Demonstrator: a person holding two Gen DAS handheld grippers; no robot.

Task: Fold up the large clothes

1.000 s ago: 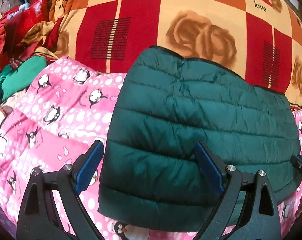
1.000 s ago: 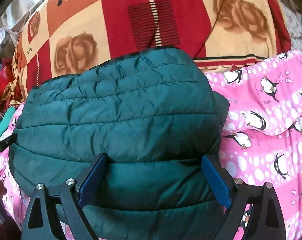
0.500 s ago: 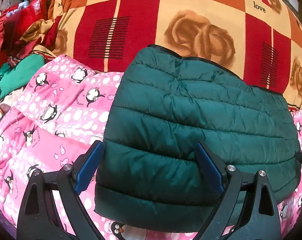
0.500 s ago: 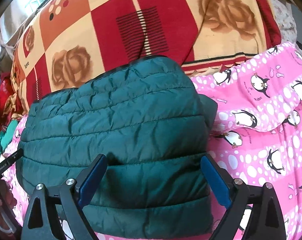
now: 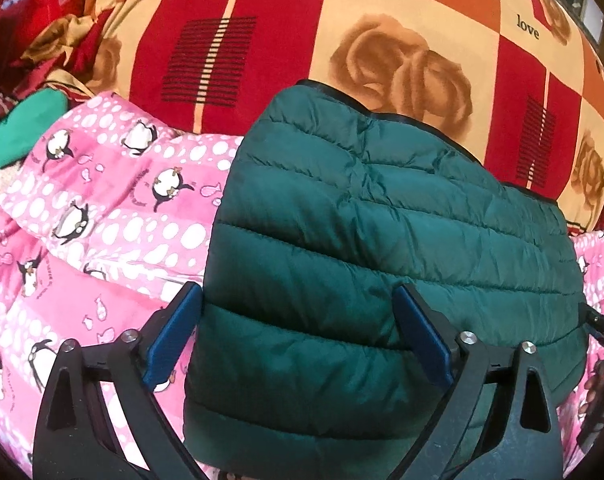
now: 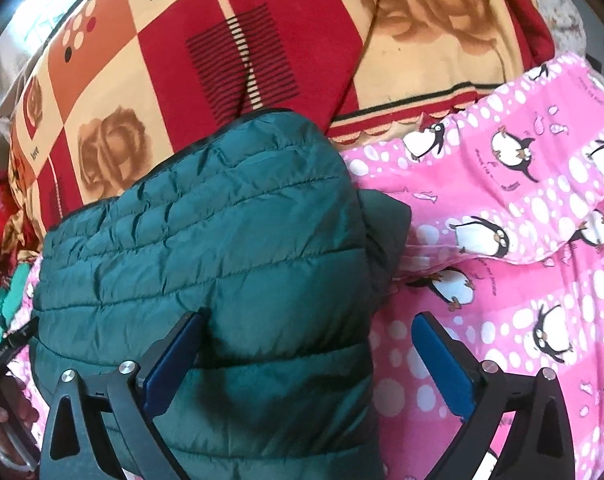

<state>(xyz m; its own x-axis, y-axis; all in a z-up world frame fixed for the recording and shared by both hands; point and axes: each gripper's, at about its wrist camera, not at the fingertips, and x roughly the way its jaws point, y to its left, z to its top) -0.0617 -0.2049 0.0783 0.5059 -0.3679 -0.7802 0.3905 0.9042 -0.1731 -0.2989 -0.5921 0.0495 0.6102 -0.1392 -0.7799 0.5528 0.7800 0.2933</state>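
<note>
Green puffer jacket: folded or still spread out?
Folded. The green puffer jacket lies as a compact rectangular bundle on the pink penguin blanket; no sleeves stick out, and a tucked layer shows at its right edge in the right wrist view.

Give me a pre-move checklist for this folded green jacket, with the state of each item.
1. Left tongs free of the green puffer jacket: ok; the jaws are opening and pinch no fabric.
2. Right tongs free: ok; the jaws are opening, with the jacket's right edge lying between them, unpinched.
3. Jacket folded into a compact bundle: ok; a smooth quilted rectangle.
4. No loose parts: not ok; a dark flap pokes out at the right side.
5. Bundle rests flat on the pink penguin blanket: ok.
6. Layers underneath aligned: cannot tell; hidden.
</note>
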